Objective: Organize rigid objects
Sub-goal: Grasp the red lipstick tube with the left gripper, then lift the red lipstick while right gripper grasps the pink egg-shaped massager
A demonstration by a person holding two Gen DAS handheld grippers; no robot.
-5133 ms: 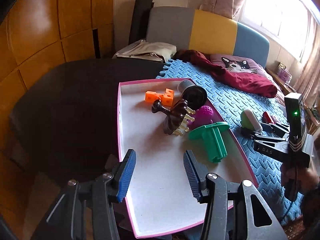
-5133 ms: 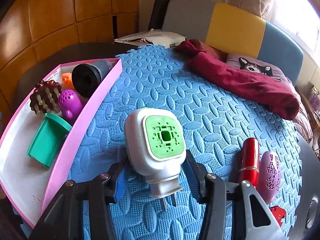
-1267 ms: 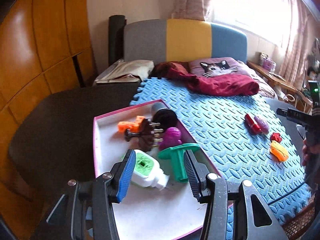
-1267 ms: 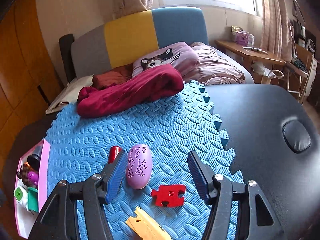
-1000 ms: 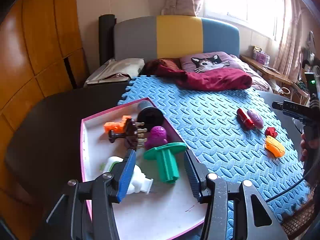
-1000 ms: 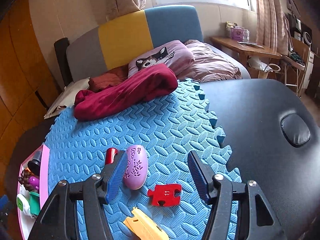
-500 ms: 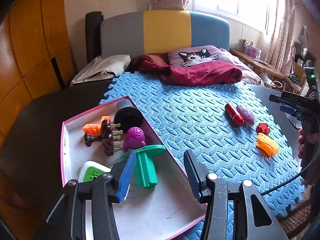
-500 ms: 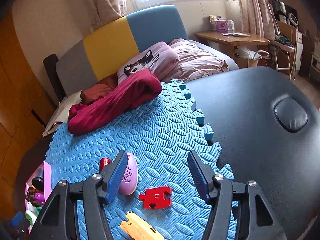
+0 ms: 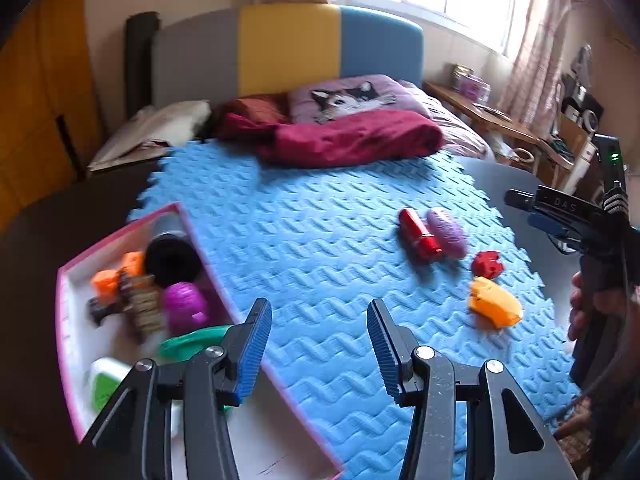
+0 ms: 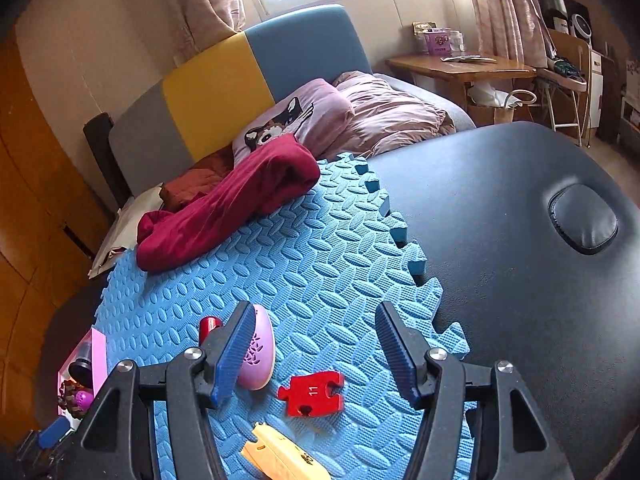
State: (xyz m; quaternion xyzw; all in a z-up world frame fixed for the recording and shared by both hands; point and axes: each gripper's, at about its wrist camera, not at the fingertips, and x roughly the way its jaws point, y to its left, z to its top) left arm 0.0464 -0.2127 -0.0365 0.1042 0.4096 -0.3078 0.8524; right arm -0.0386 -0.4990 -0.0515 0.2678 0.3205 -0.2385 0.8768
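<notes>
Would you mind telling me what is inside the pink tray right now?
The pink tray holds orange blocks, a black cylinder, a brown brush, a purple ball, a green piece and a white-and-green plug-in. The left gripper covers its near part.

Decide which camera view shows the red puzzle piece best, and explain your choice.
The right wrist view: the red puzzle piece lies close below the open right gripper, sharp enough to show its tabs and the number 11. In the left wrist view it is a small, blurred red lump beside the orange object.
</notes>
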